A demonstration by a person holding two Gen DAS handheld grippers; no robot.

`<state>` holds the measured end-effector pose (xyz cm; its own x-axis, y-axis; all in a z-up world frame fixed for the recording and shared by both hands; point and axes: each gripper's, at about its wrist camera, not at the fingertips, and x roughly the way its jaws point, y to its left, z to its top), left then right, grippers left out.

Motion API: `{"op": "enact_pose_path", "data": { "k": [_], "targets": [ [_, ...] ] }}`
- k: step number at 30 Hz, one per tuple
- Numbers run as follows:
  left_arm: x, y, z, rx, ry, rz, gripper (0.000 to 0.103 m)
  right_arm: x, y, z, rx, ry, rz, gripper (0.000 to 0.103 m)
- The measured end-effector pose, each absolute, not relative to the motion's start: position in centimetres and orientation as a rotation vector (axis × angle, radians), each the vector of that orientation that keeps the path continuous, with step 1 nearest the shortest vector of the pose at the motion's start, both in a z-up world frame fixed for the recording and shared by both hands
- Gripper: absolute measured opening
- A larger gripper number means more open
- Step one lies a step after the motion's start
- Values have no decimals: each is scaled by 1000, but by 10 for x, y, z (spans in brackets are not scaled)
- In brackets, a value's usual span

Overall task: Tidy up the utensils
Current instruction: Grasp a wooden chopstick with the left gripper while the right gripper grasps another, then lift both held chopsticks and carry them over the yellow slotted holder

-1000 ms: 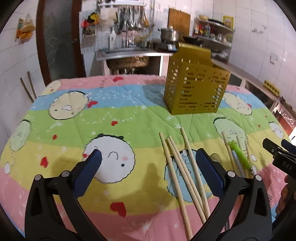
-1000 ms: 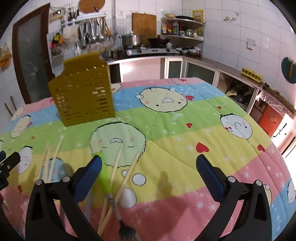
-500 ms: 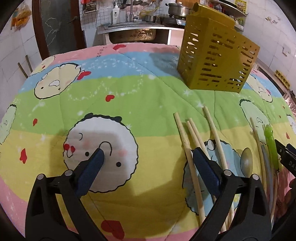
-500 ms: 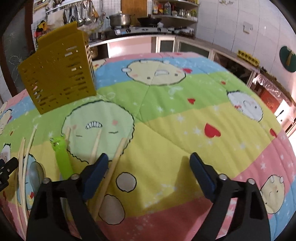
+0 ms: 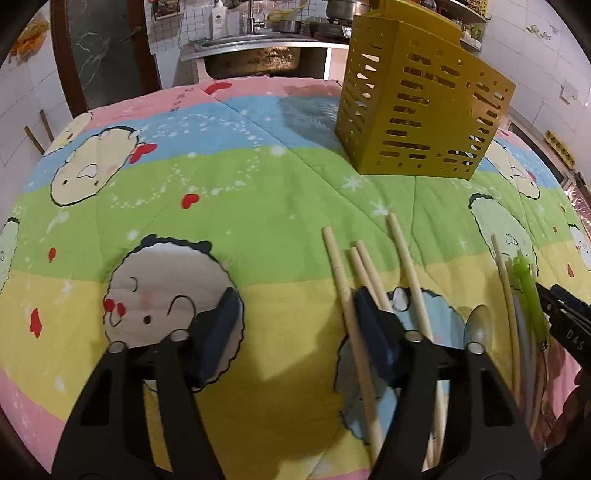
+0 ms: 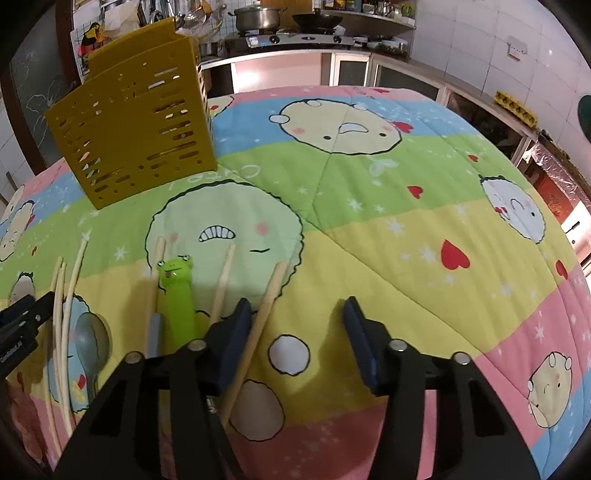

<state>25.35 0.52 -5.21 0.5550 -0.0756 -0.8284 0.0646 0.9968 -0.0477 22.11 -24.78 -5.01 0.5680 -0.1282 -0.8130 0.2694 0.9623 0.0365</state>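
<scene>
A yellow slotted utensil holder [image 5: 421,110] stands upright on the cartoon quilt; it also shows in the right wrist view [image 6: 136,118]. Several wooden chopsticks [image 5: 406,266] lie in front of it, with a metal spoon [image 5: 478,326] and a green frog-handled utensil [image 6: 177,295]. My left gripper [image 5: 299,332] is open, low over the quilt, its right finger over the chopsticks. My right gripper [image 6: 295,339] is open, its left finger beside a chopstick [image 6: 258,325].
The quilt [image 6: 388,229] covers the whole table. Behind it are a sink counter [image 5: 258,44], a stove with pots [image 6: 280,26] and tiled walls. My right gripper's tip [image 5: 565,317] shows at the right edge of the left wrist view.
Both grippers have moved lower and forward toward the utensils. Both jaw openings have narrowed but stay open.
</scene>
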Motion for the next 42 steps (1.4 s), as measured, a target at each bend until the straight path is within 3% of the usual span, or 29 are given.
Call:
{"op": "enact_pose_path", "data": {
  "k": [5,7,10,12,15,25,42],
  "targets": [
    [257,-1,-51,-24,998,-98,40,224,-248,-50,191,946,-229,36],
    [260,-2,-51,-25,1003,-96,35,228,-248,-50,206,950,-217,23],
    [265,-4,-51,-35,1011,-102,23,235,-246,-50,206,957,-211,13],
    [267,-3,-51,-48,1010,-110,13,237,-247,-49,218,961,-201,11],
    [268,0,-50,-71,1004,-121,7,238,-253,-48,255,951,-193,10],
    [250,4,-24,-101,899,-124,5,216,-271,-14,298,803,-201,6],
    [178,19,66,-132,554,-172,5,161,-263,68,222,462,-156,6]
  ]
}}
